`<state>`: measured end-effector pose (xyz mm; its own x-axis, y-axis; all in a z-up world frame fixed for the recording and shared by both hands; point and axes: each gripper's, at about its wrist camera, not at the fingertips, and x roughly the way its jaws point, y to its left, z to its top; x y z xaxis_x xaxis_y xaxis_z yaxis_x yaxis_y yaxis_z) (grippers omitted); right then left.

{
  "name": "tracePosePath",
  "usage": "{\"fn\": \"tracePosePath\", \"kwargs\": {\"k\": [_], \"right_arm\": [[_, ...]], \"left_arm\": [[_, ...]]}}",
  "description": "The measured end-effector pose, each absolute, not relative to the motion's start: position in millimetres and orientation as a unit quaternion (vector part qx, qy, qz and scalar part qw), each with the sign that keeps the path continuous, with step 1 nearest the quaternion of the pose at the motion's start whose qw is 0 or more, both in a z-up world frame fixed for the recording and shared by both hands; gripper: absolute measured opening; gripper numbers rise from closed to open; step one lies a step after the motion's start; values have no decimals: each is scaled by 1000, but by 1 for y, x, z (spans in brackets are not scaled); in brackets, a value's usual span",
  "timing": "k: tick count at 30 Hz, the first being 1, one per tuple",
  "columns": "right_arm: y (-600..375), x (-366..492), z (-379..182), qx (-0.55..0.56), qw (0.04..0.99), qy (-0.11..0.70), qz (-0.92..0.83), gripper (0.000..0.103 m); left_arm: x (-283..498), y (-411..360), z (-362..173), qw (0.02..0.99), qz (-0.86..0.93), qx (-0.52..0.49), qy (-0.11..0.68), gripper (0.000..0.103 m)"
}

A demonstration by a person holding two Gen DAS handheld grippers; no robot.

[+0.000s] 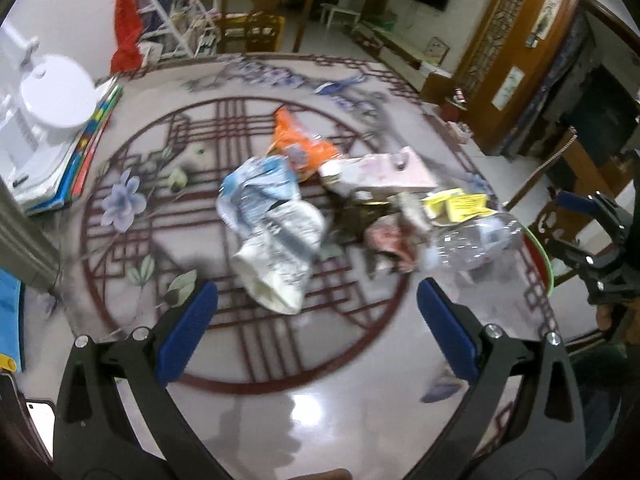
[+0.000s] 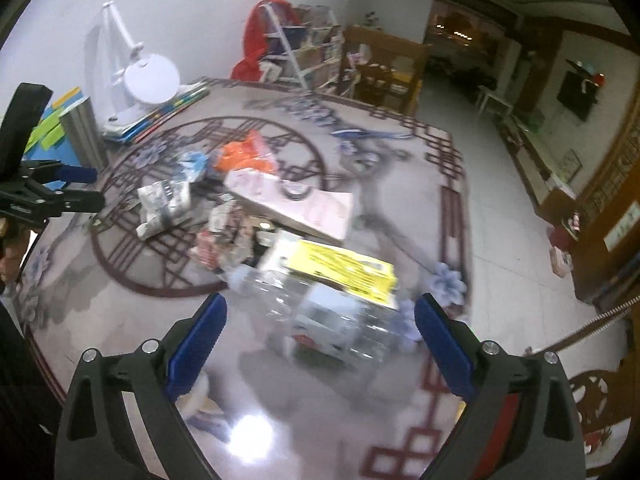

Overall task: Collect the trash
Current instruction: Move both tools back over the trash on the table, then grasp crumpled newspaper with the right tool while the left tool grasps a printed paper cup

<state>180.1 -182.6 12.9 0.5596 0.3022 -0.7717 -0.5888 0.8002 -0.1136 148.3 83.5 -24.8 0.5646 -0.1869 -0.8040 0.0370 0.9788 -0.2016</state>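
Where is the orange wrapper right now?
The orange wrapper lies on the table at the far side of the trash pile in both views, behind the crumpled blue-and-white bag and beside the pink carton.

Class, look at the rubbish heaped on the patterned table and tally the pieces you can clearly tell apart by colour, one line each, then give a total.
Orange plastic wrapper: 1
Pink flattened cardboard box: 1
Yellow printed paper label: 1
Clear crushed plastic bottle: 1
Blue-and-white crumpled bag: 1
Total: 5; smaller scraps too blurred to count.
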Motion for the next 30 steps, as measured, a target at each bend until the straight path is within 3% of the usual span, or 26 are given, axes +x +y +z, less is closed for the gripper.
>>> {"fn": "tracePosePath", "kwargs": {"k": [18,22,26,28,30], "right_arm": [[-83,218,-43,-196,835,421,297,90],[-76,232,-52,-178,831,435,296,82],[-72,241,-62,-161,827,451,295,78],[-71,244,-67,-156,822,462,296,63],[-69,246,-68,-149,819,466,301,48]], "left_arm": [[200,86,-84,871,-59,-16,488,97],[205,84,-94,868,-60,-3,493,94],[210,89,-107,861,-60,-16,505,79],[211,91,-112,858,-62,-17,510,70],[210,92,-113,858,-63,-18,509,67]]}}
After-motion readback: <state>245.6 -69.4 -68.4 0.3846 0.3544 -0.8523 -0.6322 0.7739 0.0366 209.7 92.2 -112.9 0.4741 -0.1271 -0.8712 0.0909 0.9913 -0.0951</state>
